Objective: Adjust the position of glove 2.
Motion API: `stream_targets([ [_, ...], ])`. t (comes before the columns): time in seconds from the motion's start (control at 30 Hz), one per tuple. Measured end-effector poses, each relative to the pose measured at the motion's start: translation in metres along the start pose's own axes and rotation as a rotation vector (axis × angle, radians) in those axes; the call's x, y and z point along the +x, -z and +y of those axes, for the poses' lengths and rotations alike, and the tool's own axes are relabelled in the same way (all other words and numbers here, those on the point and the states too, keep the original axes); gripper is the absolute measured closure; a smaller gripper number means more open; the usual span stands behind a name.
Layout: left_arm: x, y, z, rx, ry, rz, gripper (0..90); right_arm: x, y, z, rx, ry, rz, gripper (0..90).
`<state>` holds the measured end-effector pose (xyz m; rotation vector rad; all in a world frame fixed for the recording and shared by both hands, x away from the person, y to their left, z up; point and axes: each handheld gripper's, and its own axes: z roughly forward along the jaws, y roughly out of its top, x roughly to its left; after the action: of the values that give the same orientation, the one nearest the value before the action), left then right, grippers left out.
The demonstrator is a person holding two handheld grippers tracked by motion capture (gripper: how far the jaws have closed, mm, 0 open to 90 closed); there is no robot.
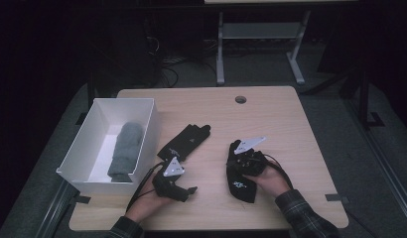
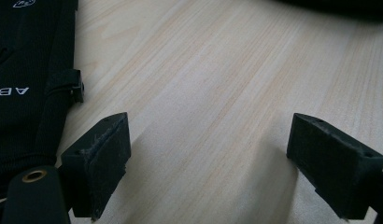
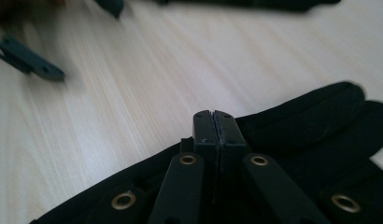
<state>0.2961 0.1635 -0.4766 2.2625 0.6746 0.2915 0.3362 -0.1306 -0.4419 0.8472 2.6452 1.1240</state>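
Jaws of the right hand-held gripper (image 3: 213, 122) are pressed together over the black glove (image 3: 301, 140) under it; whether any fabric is pinched between them cannot be told. In the high view this glove (image 1: 241, 184) lies on the bench (image 1: 286, 119) right of centre, its long axis running from the near edge away, fingers pointing to the far side. The left hand-held gripper (image 2: 210, 158) stands released, jaws wide apart with bare wood between them. Just beside its left jaw lies a second black glove (image 2: 26, 84), white lettering visible on it up close. From above, that glove (image 1: 185, 140) lies slantwise, fingers toward the far right, between the left hand-held gripper (image 1: 175, 179) and a white box (image 1: 142, 144). Inside the box lies a grey glove (image 1: 125, 148), lengthwise.
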Motion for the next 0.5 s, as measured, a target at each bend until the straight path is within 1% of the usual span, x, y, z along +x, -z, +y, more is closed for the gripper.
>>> stream_targets([
  [0.07, 0.000, 0.000, 0.000, 0.000, 0.000, 0.000, 13.0, -0.002, 0.008, 0.000, -0.035, 0.001, 0.000, 89.9],
  [0.1, 0.000, 0.000, 0.000, 0.000, 0.000, 0.000, 13.0, -0.004, 0.011, 0.000, -0.050, -0.016, 0.003, 89.9],
  [0.17, 0.000, 0.000, 0.000, 0.000, -0.001, 0.000, 13.0, -0.008, 0.020, -0.002, -0.097, -0.032, 0.027, 89.8],
  [0.2, 0.000, 0.000, 0.000, 0.000, -0.001, 0.000, 13.0, -0.008, 0.020, -0.002, -0.097, -0.032, 0.027, 89.8],
  [0.23, 0.000, 0.000, 0.000, -0.003, 0.003, 0.000, 13.0, -0.010, 0.024, -0.003, -0.111, -0.043, 0.028, 89.8],
  [0.27, 0.000, 0.000, 0.000, -0.006, 0.007, 0.000, 13.0, -0.014, 0.035, -0.006, -0.155, -0.051, 0.030, 89.6],
  [0.3, 0.000, 0.000, 0.000, -0.006, 0.007, 0.000, 13.0, -0.016, 0.039, -0.008, -0.162, -0.052, 0.029, 89.5],
  [0.33, 0.000, 0.000, 0.000, -0.006, 0.007, 0.000, 13.0, -0.016, 0.039, -0.008, -0.162, -0.052, 0.029, 89.5],
  [0.4, -0.001, 0.000, 0.000, -0.004, 0.009, 0.000, 13.0, -0.022, 0.050, -0.014, -0.177, -0.061, 0.019, 89.3],
  [0.5, 0.000, 0.000, 0.000, -0.003, 0.009, 0.000, 13.0, -0.031, 0.062, -0.022, -0.197, -0.089, 0.005, 89.2],
])
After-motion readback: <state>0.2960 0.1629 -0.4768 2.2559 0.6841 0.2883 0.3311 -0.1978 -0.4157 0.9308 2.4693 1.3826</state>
